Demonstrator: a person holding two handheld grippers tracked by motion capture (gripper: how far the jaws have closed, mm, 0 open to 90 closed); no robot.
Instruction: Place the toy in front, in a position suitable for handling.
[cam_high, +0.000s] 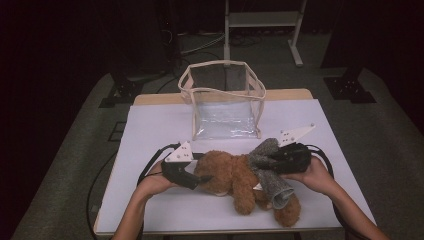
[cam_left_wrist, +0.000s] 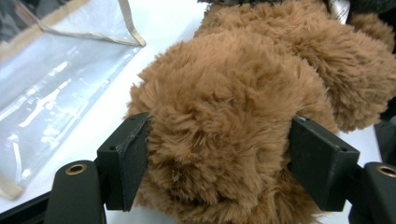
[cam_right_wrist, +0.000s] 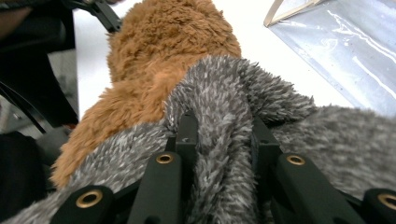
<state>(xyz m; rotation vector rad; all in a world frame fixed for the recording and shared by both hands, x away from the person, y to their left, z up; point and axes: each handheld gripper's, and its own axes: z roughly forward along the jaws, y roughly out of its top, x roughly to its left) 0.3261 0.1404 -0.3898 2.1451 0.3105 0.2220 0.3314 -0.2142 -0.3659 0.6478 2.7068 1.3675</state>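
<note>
Your left gripper (cam_high: 204, 179) is clamped on the head end of the brown, shaggy plush teddy bear (cam_high: 232, 177), which lies on its side on the white table sheet (cam_high: 150, 130), just in front of the clear plastic bag with beige trim (cam_high: 225, 100) that stands open. In the left gripper view the two black pads sink into the fur on either side of the bear's rounded head (cam_left_wrist: 219, 140), so you are pinching it, not merely straddling it. Expect the bear to be light and very soft: it will sag and fold wherever it isn't supported, and long fur can slide under the pads, so hold deep into the stuffing rather than on fur tips. Further right, the grey, fuzzy knitted garment (cam_high: 270, 170) is draped across the bear's body. Your right gripper (cam_high: 274, 161) is closed on a raised fold of this fabric (cam_right_wrist: 224, 140), the jaws standing close together with the cloth between them. The garment is limp and stretchy; a bunched fold or a hem is probably the surest grip.
</note>
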